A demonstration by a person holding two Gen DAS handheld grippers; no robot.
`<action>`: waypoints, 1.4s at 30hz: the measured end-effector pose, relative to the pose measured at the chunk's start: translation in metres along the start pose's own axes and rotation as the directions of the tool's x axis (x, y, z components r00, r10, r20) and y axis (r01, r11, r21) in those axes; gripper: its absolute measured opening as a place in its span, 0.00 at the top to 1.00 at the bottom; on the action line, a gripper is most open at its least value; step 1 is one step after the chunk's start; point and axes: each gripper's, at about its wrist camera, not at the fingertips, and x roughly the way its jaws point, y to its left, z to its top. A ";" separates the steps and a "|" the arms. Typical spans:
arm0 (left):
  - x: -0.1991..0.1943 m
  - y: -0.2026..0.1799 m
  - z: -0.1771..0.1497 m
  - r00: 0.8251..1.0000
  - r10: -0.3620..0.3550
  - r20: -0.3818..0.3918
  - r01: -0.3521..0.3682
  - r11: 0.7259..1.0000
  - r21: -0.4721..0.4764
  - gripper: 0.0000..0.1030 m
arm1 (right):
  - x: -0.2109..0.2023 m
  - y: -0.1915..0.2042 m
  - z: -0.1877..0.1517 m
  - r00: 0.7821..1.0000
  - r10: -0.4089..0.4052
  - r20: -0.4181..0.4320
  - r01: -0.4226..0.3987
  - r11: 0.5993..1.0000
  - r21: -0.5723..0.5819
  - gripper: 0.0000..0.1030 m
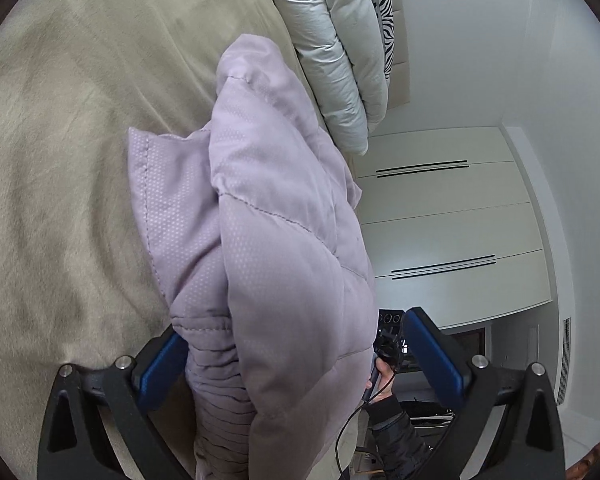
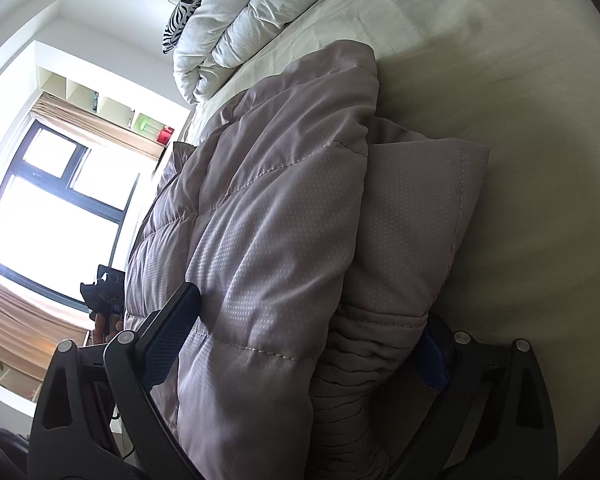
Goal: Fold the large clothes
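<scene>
Lilac quilted jacket (image 1: 276,240) hangs bunched over the beige bed (image 1: 60,160), ribbed cuff at its lower end. Left cam only: white wardrobe (image 1: 452,220) at right, plus right gripper (image 1: 390,340) seen past the jacket. Right cam only: window (image 2: 52,208) w/ curtain at left. Both show a white duvet (image 2: 240,20) at the bed's far end. Left gripper (image 1: 296,354): jaws wide, jacket between, right pad clear of fabric. Right gripper (image 2: 304,344) straddles the bundle; can't tell if clamped.
</scene>
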 end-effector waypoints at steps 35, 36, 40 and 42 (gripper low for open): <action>-0.103 -0.076 -0.141 0.968 0.247 0.046 -0.251 0.955 0.157 0.67 | -0.084 0.160 -0.152 0.997 -0.042 0.068 0.054 0.981 -0.186 0.66; -0.108 -0.073 -0.150 0.968 0.248 0.044 -0.252 0.955 0.155 0.67 | -0.086 0.160 -0.166 0.997 -0.036 0.063 0.047 0.982 -0.185 0.66; -0.109 -0.051 -0.169 0.964 0.264 0.029 -0.265 0.957 0.114 0.66 | -0.086 0.146 -0.206 0.998 -0.036 0.049 0.043 0.990 -0.137 0.66; -0.109 -0.037 -0.172 0.964 0.263 0.038 -0.265 0.961 0.082 0.64 | -0.081 0.133 -0.213 0.998 -0.049 0.049 0.054 0.993 -0.105 0.65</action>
